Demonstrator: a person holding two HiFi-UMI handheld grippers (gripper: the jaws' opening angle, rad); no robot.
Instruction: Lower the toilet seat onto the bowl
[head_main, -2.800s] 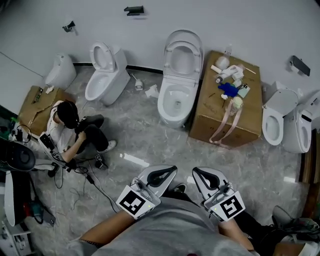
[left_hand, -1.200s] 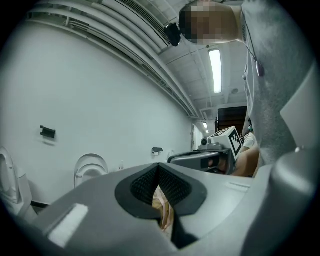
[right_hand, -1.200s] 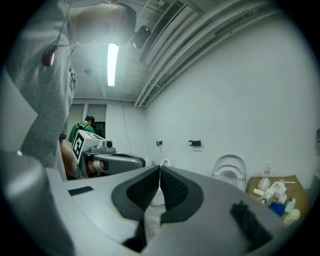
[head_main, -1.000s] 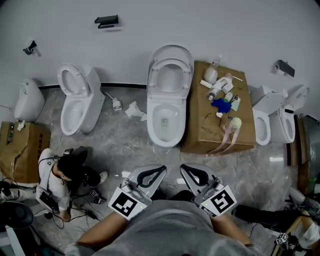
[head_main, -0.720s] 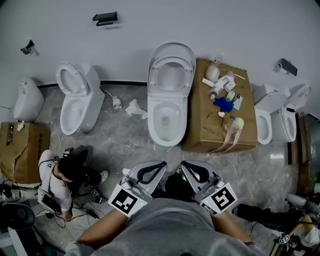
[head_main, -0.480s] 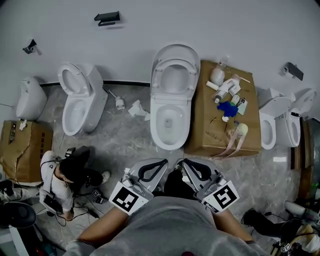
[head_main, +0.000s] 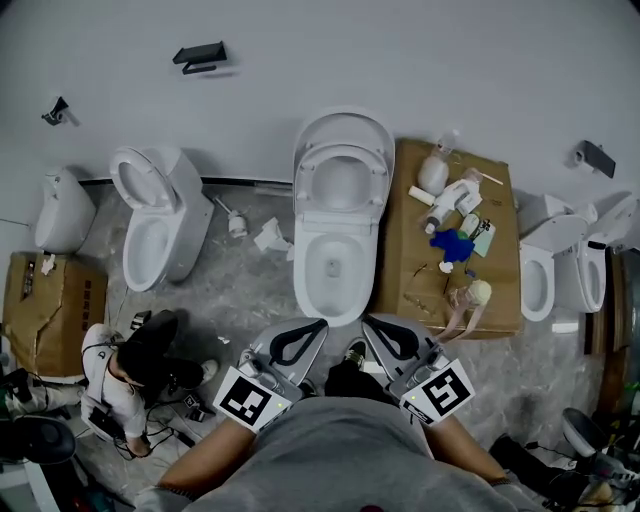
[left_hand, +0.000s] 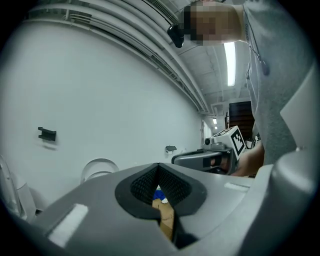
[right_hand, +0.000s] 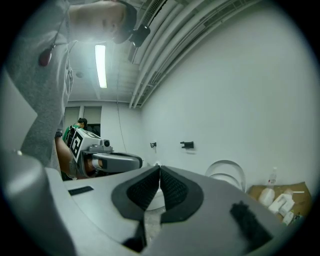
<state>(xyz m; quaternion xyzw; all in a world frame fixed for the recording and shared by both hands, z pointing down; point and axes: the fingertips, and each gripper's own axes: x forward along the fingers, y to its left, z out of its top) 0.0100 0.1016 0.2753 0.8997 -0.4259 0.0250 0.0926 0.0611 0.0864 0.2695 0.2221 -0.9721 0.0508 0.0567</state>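
The white toilet (head_main: 335, 262) stands straight ahead against the wall. Its ring seat (head_main: 340, 185) is raised and leans back on the lid (head_main: 345, 128); the bowl below lies uncovered. My left gripper (head_main: 320, 324) and right gripper (head_main: 367, 321) are held side by side close to my body, just short of the bowl's front rim. Both are shut with nothing between the pads. In the left gripper view the left gripper (left_hand: 158, 165) points at the wall, with the lid (left_hand: 99, 167) low at the left. In the right gripper view the right gripper (right_hand: 159, 168) shows the lid (right_hand: 227, 172) at the right.
A cardboard box (head_main: 415, 260) carrying bottles and small items stands right of the toilet. Another toilet (head_main: 152, 215) is at the left, two more toilets (head_main: 560, 270) at the right. A person (head_main: 125, 375) sits on the floor at lower left beside another box (head_main: 40, 310).
The middle toilet has come nearer and more central in the head view as I stepped toward it. Both grippers stayed shut and close to my body.
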